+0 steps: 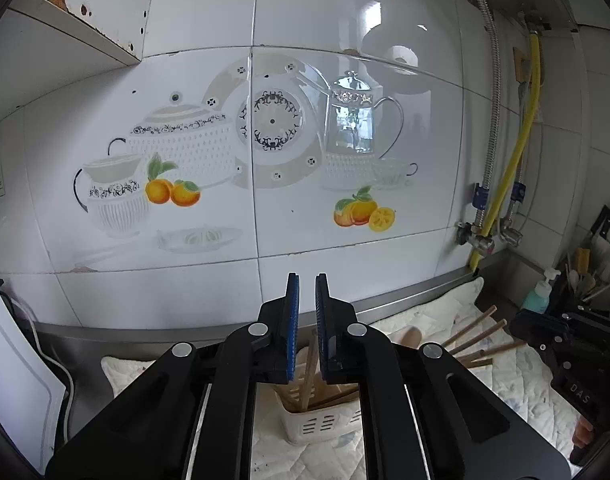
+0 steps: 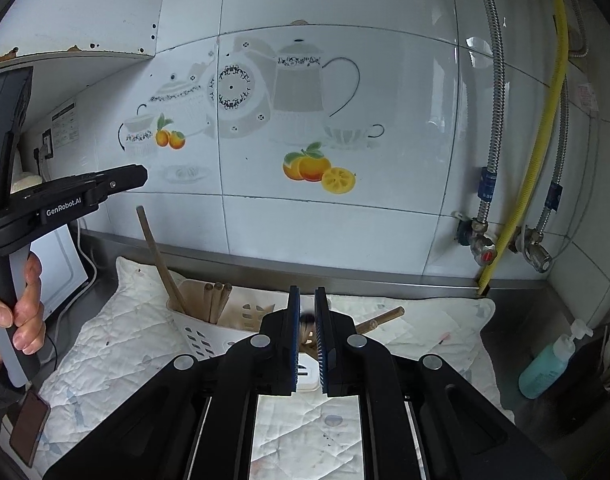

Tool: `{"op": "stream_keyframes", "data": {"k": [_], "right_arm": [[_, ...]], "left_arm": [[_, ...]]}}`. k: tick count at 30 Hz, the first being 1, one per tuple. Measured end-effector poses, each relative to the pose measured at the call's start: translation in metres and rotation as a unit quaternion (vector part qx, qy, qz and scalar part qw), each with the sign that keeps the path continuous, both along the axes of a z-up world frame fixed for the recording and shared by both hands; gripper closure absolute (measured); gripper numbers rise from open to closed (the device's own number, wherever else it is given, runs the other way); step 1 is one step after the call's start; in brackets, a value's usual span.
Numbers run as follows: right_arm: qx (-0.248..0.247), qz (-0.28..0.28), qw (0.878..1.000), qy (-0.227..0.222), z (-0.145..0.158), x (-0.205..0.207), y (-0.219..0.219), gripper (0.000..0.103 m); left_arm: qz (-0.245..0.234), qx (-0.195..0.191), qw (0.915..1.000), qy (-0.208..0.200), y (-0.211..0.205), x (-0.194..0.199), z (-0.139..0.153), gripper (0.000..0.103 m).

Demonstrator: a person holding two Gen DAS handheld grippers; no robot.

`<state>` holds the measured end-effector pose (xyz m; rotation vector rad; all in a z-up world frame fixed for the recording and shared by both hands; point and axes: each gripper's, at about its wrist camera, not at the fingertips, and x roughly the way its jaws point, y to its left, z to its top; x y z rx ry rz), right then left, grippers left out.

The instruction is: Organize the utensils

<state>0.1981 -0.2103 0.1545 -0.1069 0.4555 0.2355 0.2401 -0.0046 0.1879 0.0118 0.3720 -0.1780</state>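
Observation:
My left gripper (image 1: 307, 280) hovers over a white slotted utensil holder (image 1: 321, 420), its blue pads a narrow gap apart and gripping nothing. A wooden chopstick (image 1: 309, 364) stands in the holder below the gap. In the right wrist view the left gripper (image 2: 139, 176) is just above a leaning chopstick (image 2: 157, 256) in the holder (image 2: 197, 338). My right gripper (image 2: 307, 292) is slightly open low over the cloth. Loose wooden chopsticks (image 2: 381, 317) lie across behind its fingers, and they fan out (image 1: 479, 336) beside the right gripper (image 1: 545, 332).
A quilted white cloth (image 2: 117, 320) covers the steel counter below a tiled wall. Valves and hoses (image 2: 485, 248) fill the right corner. A teal soap bottle (image 2: 545, 368) and a dark rack stand at far right. A phone (image 2: 29, 428) and white appliance (image 1: 17, 380) are at the left.

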Motion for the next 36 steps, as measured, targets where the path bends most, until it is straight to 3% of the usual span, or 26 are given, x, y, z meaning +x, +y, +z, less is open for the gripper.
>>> {"op": "stream_keyframes", "data": {"k": [10, 17, 31, 36], "right_arm": [[-0.005, 0.002, 0.999, -0.032, 0.013, -0.025, 0.0, 0.082], [0.009, 0.013, 0.999, -0.04, 0.011, -0.059, 0.001, 0.07], [0.013, 0.019, 0.999, -0.035, -0.026, -0.118, 0.011, 0.053], [0.022, 0.017, 0.999, -0.021, -0.042, -0.128, 0.012, 0.048]], "left_arm": [[0.009, 0.002, 1.0, -0.001, 0.005, -0.022, -0.002, 0.059], [0.012, 0.007, 0.9999, -0.003, 0.008, -0.056, -0.011, 0.035], [0.01, 0.029, 0.9995, 0.007, 0.002, -0.12, -0.051, 0.005], [0.017, 0.023, 0.9994, 0.019, 0.007, -0.133, -0.067, 0.005]]}}
